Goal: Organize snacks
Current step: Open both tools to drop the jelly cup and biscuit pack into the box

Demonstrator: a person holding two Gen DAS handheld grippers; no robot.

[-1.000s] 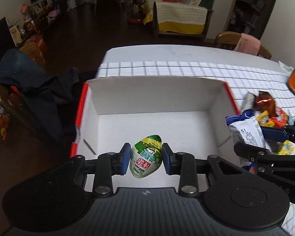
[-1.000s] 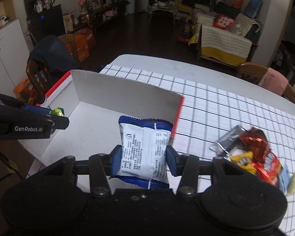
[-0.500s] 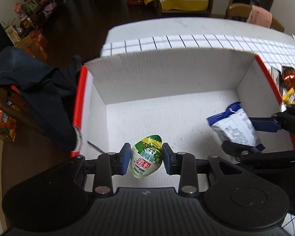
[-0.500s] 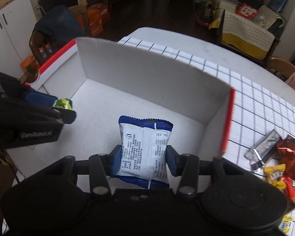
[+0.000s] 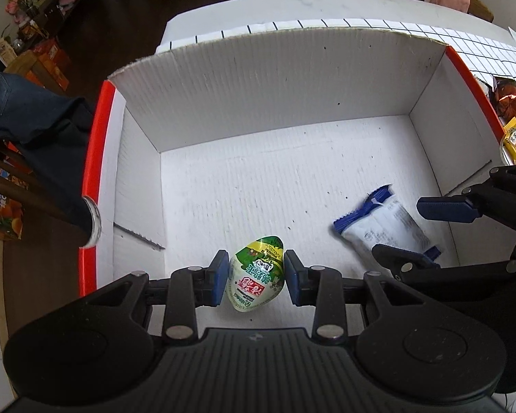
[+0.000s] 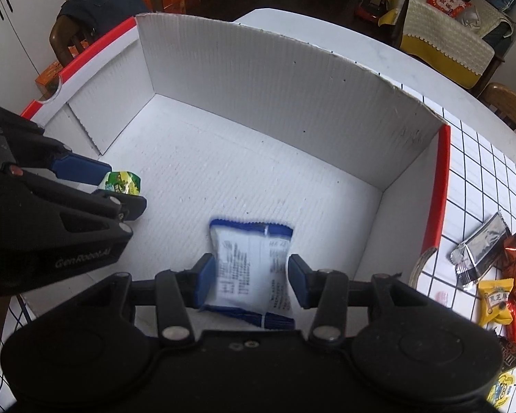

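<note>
Both grippers now lowered inside the white cardboard box. Left gripper clamping the green egg-shaped snack at 6 o'clock; right gripper clamping the blue-and-white packet at 4 o'clock. Nearing release; loose snack pile waiting outside.

I see a dark floor beyond the bench's far edge. A sofa with a cream-and-yellow throw stands behind. White cabinets at left; a dark garment drapes a wooden chair.
</note>
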